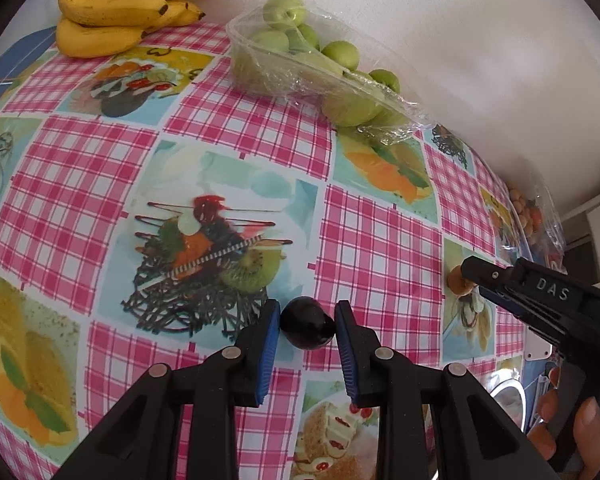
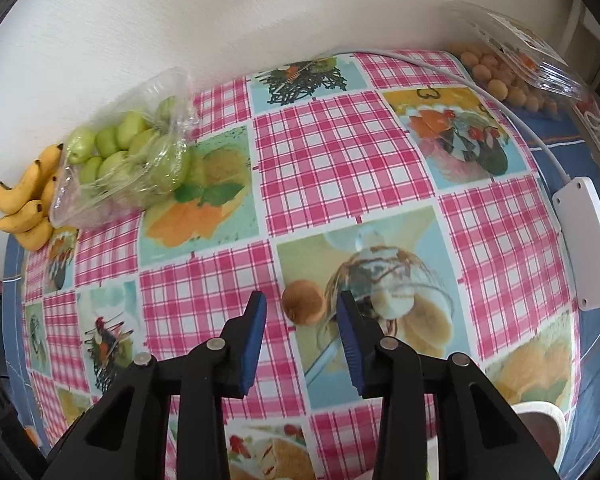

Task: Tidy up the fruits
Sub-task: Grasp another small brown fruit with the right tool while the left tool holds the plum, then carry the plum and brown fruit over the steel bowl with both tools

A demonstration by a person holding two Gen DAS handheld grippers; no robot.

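A dark plum [image 1: 307, 329] lies on the checked tablecloth between the blue pads of my left gripper [image 1: 308, 320]; the pads stand at its sides, open, with small gaps. A small orange-brown fruit [image 2: 304, 302] lies between the pads of my right gripper [image 2: 303, 312], open and close to the right pad. The right gripper [image 1: 476, 276] also shows at the right of the left wrist view, by that fruit [image 1: 458, 280]. Bananas [image 1: 116, 4] and a clear tray of green fruits [image 1: 300, 52] sit by the wall.
A clear box of small orange fruits [image 2: 508, 80] stands at the far right corner. A white power strip [image 2: 586, 240] with its cable lies at the right edge. A cup rim [image 2: 540, 412] shows at the bottom right. A white wall backs the table.
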